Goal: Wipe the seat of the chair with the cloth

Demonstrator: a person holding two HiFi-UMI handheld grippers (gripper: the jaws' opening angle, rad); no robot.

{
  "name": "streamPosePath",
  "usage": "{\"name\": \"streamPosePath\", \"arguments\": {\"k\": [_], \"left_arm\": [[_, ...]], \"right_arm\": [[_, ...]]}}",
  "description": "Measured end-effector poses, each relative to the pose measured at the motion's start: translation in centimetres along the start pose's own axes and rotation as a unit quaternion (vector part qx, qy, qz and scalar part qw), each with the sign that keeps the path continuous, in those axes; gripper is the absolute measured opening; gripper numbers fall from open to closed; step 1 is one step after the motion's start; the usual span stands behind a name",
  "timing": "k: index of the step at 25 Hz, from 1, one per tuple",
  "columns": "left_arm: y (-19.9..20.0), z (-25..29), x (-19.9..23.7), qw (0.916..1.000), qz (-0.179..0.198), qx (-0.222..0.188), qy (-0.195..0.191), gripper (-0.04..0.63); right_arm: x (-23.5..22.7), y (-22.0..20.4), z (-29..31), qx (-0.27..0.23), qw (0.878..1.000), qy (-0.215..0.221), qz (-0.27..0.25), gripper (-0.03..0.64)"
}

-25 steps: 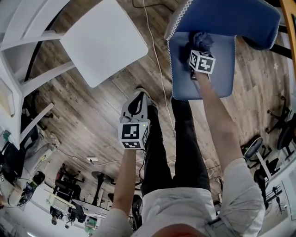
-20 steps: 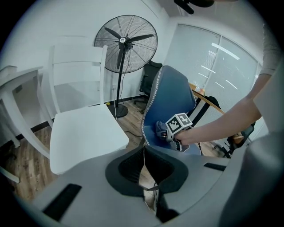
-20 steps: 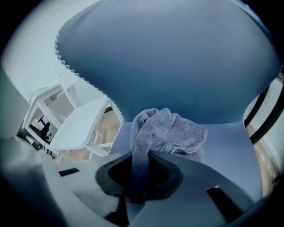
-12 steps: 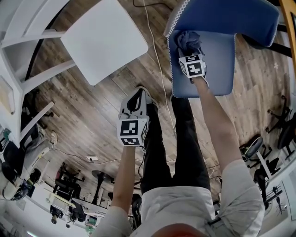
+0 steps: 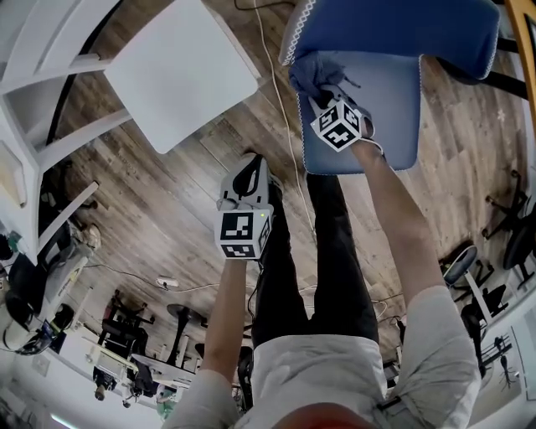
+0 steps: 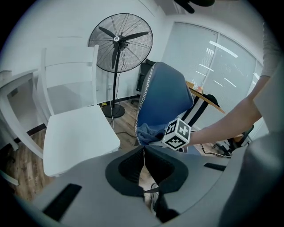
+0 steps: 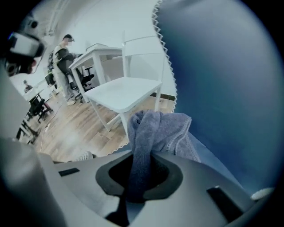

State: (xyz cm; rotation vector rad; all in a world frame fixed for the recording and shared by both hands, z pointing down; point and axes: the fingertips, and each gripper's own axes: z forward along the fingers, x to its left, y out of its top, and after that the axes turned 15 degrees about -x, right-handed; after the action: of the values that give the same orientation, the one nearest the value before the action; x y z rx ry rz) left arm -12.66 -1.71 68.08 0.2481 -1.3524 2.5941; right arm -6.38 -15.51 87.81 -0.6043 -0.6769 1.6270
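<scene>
Here, the right gripper [image 5: 323, 94] drags a blue-grey terry cloth [image 7: 155, 126] across the seat [image 5: 389, 109] of a blue padded chair, at the upper right of the head view. Over the past second the gripper and its bundle have slid from the middle of the seat, close under the backrest [image 5: 402, 25], to the seat's left edge in the frame, where a white scalloped trim [image 5: 300, 126] runs. That reads as one stroke along the rear strip of the seat completed. The broad front part, to the lower right of the cloth in the frame, looks not yet covered, so the wiping is judged only partly done. A next pass would likely need to travel back to the right, nearer the front edge.

The right gripper's jaws are clamped on the cloth. In the right gripper view a twisted fold runs down between the fingers, while the loose bulk billows just beyond their tips, against the seat right at its trimmed edge.

The left gripper [image 6: 143, 153] hangs idle at centre frame over the wooden floor [image 5: 167, 209], well apart from the blue chair. Its jaws are pressed together with nothing between them. A white chair [image 5: 180, 75] stands at upper left.
</scene>
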Motion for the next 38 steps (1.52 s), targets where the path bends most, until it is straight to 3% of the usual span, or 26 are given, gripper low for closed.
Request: {"name": "streamPosePath", "arguments": {"k": [3, 8, 13, 15, 23, 28, 38], "left_arm": [[0.6, 1.0, -0.8, 1.0000, 0.004, -0.002, 0.000, 0.029], [1.0, 2.6, -2.3, 0.9999, 0.016, 0.001, -0.006, 0.029], [1.7, 3.9, -4.7, 0.9996, 0.022, 0.006, -0.015, 0.029], [2.3, 4.4, -5.8, 0.9994, 0.025, 0.005, -0.023, 0.029], [3.1, 6.6, -8.9, 0.9982, 0.041, 0.005, -0.043, 0.029], [2.9, 7.5, -11.2, 0.9971, 0.049, 0.009, -0.058, 0.029], [2.5, 7.8, -12.7, 0.9951, 0.068, 0.025, -0.068, 0.029]], "right_arm": [[1.2, -0.7, -0.2, 0.021, 0.992, 0.047, -0.117, 0.048], [2.0, -1.5, 0.0, 0.077, 0.954, 0.130, -0.260, 0.048], [1.9, -2.6, -1.2, 0.110, 0.913, 0.165, -0.357, 0.048], [1.6, -3.3, -1.9, 0.118, 0.902, 0.169, -0.378, 0.048], [-0.7, -7.3, -5.1, 0.128, 0.897, 0.168, -0.388, 0.046], [-2.3, -9.5, -7.3, 0.129, 0.903, 0.161, -0.376, 0.046], [-4.3, -11.9, -9.4, 0.148, 0.896, 0.165, -0.384, 0.046]]}}
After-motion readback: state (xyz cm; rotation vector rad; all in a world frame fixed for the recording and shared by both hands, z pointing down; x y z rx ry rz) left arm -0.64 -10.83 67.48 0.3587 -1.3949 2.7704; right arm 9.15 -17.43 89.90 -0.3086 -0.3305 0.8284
